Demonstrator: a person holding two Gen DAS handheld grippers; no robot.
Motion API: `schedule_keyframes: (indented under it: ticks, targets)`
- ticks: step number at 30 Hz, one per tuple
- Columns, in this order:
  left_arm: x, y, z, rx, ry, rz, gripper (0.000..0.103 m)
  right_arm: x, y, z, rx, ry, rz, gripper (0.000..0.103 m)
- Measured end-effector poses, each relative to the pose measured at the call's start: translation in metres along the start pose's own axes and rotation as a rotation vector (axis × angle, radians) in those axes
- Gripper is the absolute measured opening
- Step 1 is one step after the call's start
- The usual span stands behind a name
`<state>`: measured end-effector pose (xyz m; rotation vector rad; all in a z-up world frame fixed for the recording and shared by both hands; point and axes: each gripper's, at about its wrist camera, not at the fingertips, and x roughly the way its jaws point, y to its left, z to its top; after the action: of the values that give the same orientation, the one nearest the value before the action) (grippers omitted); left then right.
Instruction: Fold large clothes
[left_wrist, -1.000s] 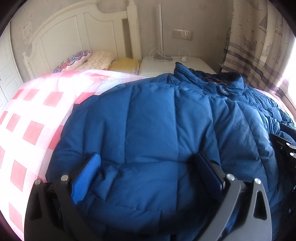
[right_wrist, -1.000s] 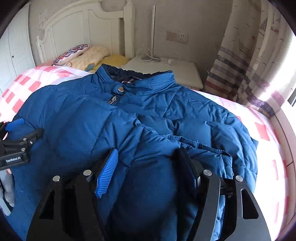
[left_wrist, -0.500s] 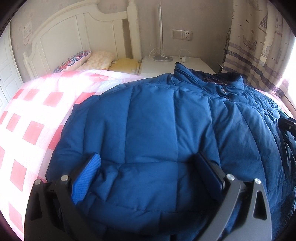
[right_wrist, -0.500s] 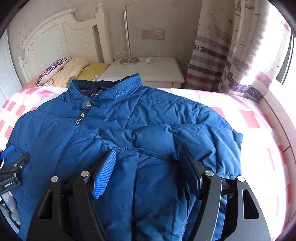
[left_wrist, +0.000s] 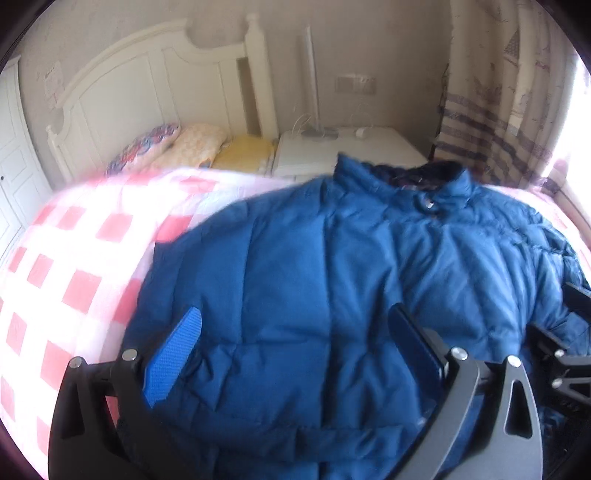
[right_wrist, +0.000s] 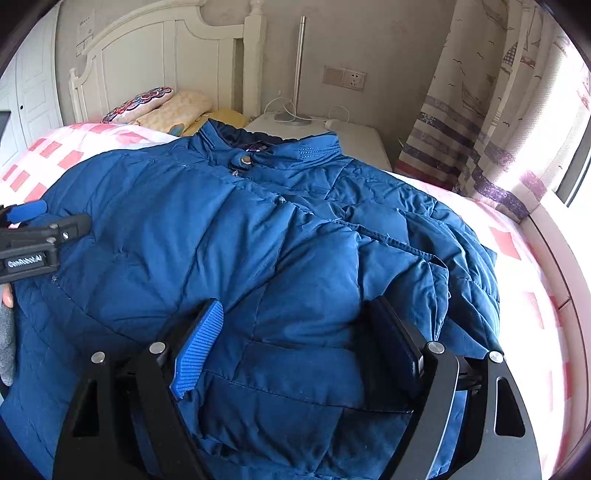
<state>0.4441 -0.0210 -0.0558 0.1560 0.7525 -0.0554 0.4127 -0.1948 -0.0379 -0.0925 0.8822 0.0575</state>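
Opening its jaws, the right gripper lets go of the folded blue jacket on the bed; the left gripper gapes too.

The right claw, jaws opening, straddles a puffy blue quilted down jacket lying on the pink-checked bed.

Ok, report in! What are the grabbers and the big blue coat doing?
Left gripper open over the coat's near edge. Right gripper opening, jaws straddling padded fabric. Blue puffer jacket on the pink checked bedspread, right sleeve folded in. Nothing in the way.
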Motion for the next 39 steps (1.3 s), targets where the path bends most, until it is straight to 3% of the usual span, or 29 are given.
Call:
schedule_keyframes:
  ticks: [3, 6, 7, 9, 13, 18, 22, 24, 28, 31, 34, 37, 39]
  targets:
    - [0.013, -0.010, 0.027, 0.053, 0.013, 0.021, 0.101, 0.000, 0.004, -0.001, -0.016, 0.000, -0.019, 0.079]
    - [0.070, -0.002, 0.034, 0.017, 0.175, 0.026, 0.102, 0.000, 0.003, 0.000, -0.014, 0.001, -0.017, 0.079]
    - [0.085, 0.003, 0.030, -0.006, 0.208, -0.018, 0.102, 0.000, 0.003, -0.001, -0.013, 0.000, -0.013, 0.080]
    - [0.089, 0.006, 0.029, -0.023, 0.206, -0.028, 0.102, 0.000, 0.003, -0.001, -0.009, -0.002, -0.001, 0.080]
    - [0.086, -0.003, 0.026, 0.015, 0.177, 0.022, 0.102, 0.001, 0.001, 0.000, 0.000, 0.003, 0.010, 0.080]
    - [0.082, 0.004, 0.026, -0.024, 0.171, -0.004, 0.102, 0.001, -0.003, 0.000, 0.018, 0.007, 0.032, 0.081]
    - [0.035, 0.021, 0.016, -0.113, 0.077, 0.007, 0.101, 0.001, -0.004, 0.000, 0.021, 0.007, 0.040, 0.082]
    - [0.002, 0.021, 0.003, -0.122, 0.032, -0.041, 0.101, -0.001, -0.011, 0.000, 0.045, -0.002, 0.076, 0.082]
    - [-0.035, -0.006, -0.033, 0.013, 0.005, -0.085, 0.101, -0.037, 0.000, -0.004, 0.062, -0.032, 0.055, 0.082]
    - [-0.018, -0.028, -0.061, 0.112, 0.067, -0.058, 0.101, -0.060, 0.031, -0.014, -0.033, -0.047, 0.027, 0.084]
    - [-0.014, -0.028, -0.061, 0.105, 0.077, -0.056, 0.102, -0.041, 0.052, -0.030, -0.112, 0.029, -0.013, 0.088]
    - [-0.010, -0.025, -0.062, 0.104, 0.091, -0.063, 0.102, -0.032, 0.055, -0.037, -0.137, 0.017, -0.024, 0.090]
    - [-0.019, -0.023, -0.065, 0.104, 0.078, -0.029, 0.102, -0.037, 0.050, -0.034, -0.119, 0.028, -0.004, 0.089]
